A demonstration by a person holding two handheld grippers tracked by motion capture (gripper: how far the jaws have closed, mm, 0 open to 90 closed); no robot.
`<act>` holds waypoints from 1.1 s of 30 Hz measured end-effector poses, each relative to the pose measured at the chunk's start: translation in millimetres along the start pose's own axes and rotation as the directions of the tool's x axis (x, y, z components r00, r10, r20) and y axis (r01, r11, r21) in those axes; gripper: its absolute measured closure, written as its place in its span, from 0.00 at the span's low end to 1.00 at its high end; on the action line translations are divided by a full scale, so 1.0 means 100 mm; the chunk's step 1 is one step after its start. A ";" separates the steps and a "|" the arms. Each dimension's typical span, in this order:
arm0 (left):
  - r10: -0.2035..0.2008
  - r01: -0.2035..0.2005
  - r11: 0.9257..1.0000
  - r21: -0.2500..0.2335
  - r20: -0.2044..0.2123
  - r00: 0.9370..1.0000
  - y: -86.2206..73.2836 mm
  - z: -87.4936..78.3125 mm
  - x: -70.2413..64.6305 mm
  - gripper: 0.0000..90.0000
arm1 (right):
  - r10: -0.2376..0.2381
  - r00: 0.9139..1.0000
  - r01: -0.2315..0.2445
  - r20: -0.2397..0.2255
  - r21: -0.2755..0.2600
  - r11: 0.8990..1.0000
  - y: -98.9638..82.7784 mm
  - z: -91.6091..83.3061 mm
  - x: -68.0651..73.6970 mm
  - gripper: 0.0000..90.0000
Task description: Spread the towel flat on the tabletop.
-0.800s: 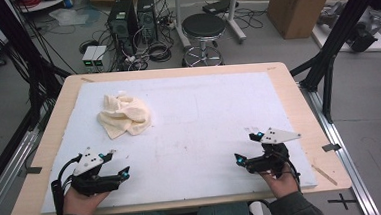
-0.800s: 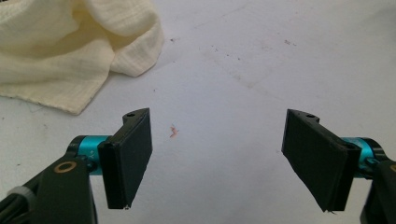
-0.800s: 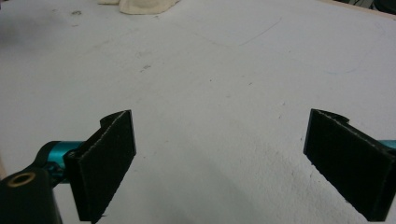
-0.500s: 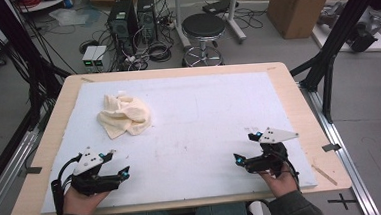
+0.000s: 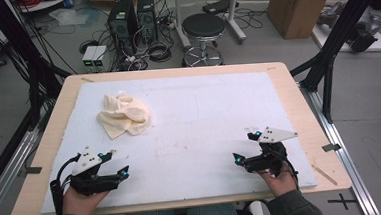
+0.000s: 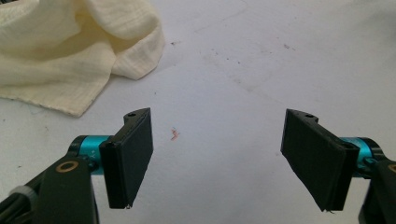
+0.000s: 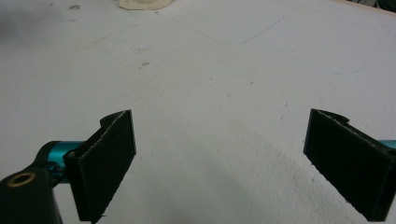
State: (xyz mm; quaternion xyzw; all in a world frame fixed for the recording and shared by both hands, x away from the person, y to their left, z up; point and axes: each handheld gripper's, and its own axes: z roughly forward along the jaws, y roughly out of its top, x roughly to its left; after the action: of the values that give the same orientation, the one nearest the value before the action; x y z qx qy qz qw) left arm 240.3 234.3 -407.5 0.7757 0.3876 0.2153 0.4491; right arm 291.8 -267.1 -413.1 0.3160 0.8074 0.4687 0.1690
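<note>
White counter (image 5: 205, 131) bears crumpled cloth (image 5: 124, 115); left tongs (image 5: 113, 165) and right tongs (image 5: 244, 148) gape empty; best pinch a loose cloth edge.

We see a cream cloth (image 5: 124, 115) of soft, loosely woven, crinkled fabric, matt, lying in rumpled folds. The surface (image 5: 282, 79) has a pale wooden rim with a smooth finish, and a white matt sheet (image 5: 204, 116) covers it, faintly scuffed and speckled. The left tool (image 6: 219, 158) has matt black, finely grained pads (image 6: 133, 158) on glossy teal metal stubs. The right tool (image 7: 224, 163) bears the same rough black pads (image 7: 105, 163).
</note>
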 end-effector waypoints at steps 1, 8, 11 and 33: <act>-0.002 0.002 1.000 -0.002 0.000 1.000 0.00 0.00 0.00 0.28 | 0.002 1.000 -0.002 -0.003 0.002 1.000 0.00 0.00 0.00 0.09; -0.005 0.005 1.000 -0.003 0.001 1.000 0.01 -0.02 0.00 0.29 | -0.005 1.000 0.005 -0.006 0.001 1.000 0.01 0.00 0.02 0.09; -0.003 0.003 1.000 -0.001 0.000 1.000 0.02 -0.02 0.01 0.29 | -0.014 1.000 0.014 -0.007 0.000 1.000 0.01 0.00 0.03 0.09; -0.039 0.040 0.999 0.005 -0.006 0.999 0.31 0.18 0.25 0.30 | -0.016 1.000 0.016 0.002 -0.005 1.000 0.02 -0.06 -0.02 0.09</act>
State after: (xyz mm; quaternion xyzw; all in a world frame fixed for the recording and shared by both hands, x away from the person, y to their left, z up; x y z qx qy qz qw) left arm 280.9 235.5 -390.5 0.7683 0.4049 0.2079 0.4500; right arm 290.3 -271.7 -408.6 0.3096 0.8085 0.4691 0.1741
